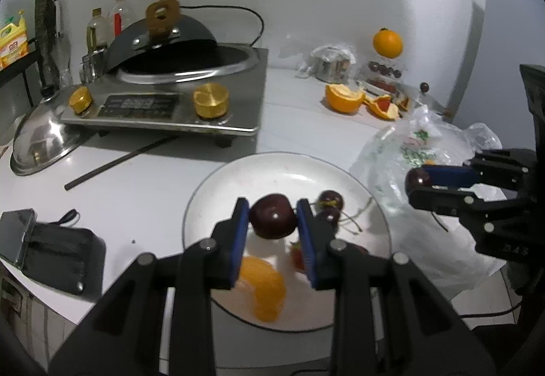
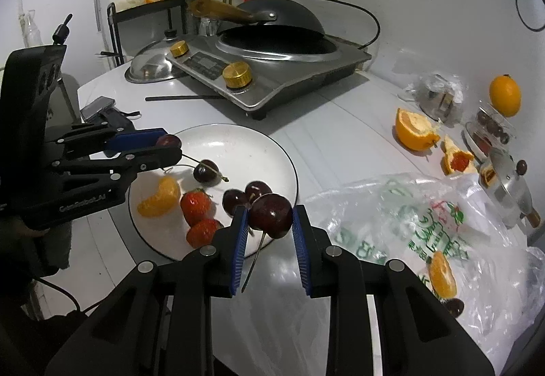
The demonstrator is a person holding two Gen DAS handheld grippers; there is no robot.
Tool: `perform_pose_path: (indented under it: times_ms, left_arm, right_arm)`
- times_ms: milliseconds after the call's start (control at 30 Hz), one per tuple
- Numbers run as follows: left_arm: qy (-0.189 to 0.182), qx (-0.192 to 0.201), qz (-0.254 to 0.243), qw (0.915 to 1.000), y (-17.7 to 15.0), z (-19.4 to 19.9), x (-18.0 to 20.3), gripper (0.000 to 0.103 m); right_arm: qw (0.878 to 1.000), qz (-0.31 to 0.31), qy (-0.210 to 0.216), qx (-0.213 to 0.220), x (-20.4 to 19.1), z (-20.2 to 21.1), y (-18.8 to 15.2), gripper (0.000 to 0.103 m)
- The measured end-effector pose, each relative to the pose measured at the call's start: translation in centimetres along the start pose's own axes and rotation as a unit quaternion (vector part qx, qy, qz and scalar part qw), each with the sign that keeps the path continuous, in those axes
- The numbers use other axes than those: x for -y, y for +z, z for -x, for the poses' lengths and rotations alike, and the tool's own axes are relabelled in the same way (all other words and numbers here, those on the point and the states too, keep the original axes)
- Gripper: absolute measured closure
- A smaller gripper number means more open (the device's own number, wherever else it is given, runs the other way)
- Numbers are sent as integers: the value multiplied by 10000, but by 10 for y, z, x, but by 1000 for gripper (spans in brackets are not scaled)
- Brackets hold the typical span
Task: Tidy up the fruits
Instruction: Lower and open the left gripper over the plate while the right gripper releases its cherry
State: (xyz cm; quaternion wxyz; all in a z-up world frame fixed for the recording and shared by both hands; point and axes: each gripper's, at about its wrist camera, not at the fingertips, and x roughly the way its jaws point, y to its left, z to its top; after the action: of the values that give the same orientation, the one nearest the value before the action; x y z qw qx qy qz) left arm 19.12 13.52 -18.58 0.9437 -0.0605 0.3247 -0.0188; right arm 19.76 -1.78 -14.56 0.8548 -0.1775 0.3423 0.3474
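Observation:
My left gripper is shut on a dark cherry and holds it above the white plate. My right gripper is shut on another dark cherry with its stem hanging down, just off the plate's right rim. On the plate lie an orange segment, two strawberries, and three cherries. The right gripper also shows in the left wrist view, and the left gripper shows in the right wrist view.
A plastic bag holding an orange segment and a cherry lies right of the plate. An induction cooker with a wok, a steel lid, a chopstick, orange peels, a whole orange and a phone surround it.

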Motion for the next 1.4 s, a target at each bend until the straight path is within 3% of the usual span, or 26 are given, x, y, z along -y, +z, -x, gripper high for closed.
perform_pose_path:
  times_ms: [433, 1000, 1400]
  left_arm:
    - [134, 3, 143, 9998, 9, -23, -28, 74]
    - [-20, -122, 1, 9999, 17, -52, -25, 74]
    - [-19, -434, -19, 9991, 11, -72, -24, 73]
  right_arm:
    - [9998, 53, 168, -58, -5, -32, 24, 75]
    - [9991, 124, 377, -139, -7, -72, 45, 75]
    - [9985, 138, 477, -239, -7, -94, 49, 75]
